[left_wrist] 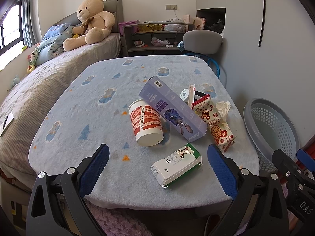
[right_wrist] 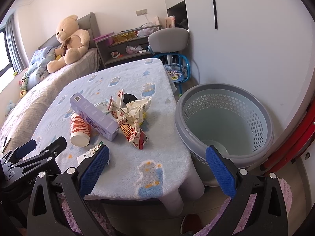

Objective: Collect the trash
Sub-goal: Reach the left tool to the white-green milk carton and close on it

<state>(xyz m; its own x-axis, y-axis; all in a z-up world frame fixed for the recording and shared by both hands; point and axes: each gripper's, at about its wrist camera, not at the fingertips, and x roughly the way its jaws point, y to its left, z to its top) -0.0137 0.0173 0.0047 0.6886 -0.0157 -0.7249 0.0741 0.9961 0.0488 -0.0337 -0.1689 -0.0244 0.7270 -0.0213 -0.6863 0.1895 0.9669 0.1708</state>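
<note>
1. Low centre of the left wrist view: small white-and-green paper carton (left_wrist: 176,165) lies flat on the fleecy blue cloth-covered table (left_wrist: 88,106), between and just ahead of the left gripper (left_wrist: 157,169), whose blue-padded jaws stand wide apart, holding nothing.
2. Carton's long axis runs diagonally, lower left to upper right of frame; jaws would likely need some turn to close across its short side.
3. Right gripper (right_wrist: 157,169) likewise spread wide and empty; the carton shows only at its left pad, so the left gripper looks nearer.
4. Beyond, mid-frame: toppled red-and-white paper cup (left_wrist: 145,123), long lilac cardboard box (left_wrist: 173,112) leaning on it, crinkly red-and-white plastic snack wrapper (left_wrist: 214,123), crumpled tissue (left_wrist: 223,108).
5. Grey perforated plastic basket (right_wrist: 256,118), right of table, looks empty.
</note>
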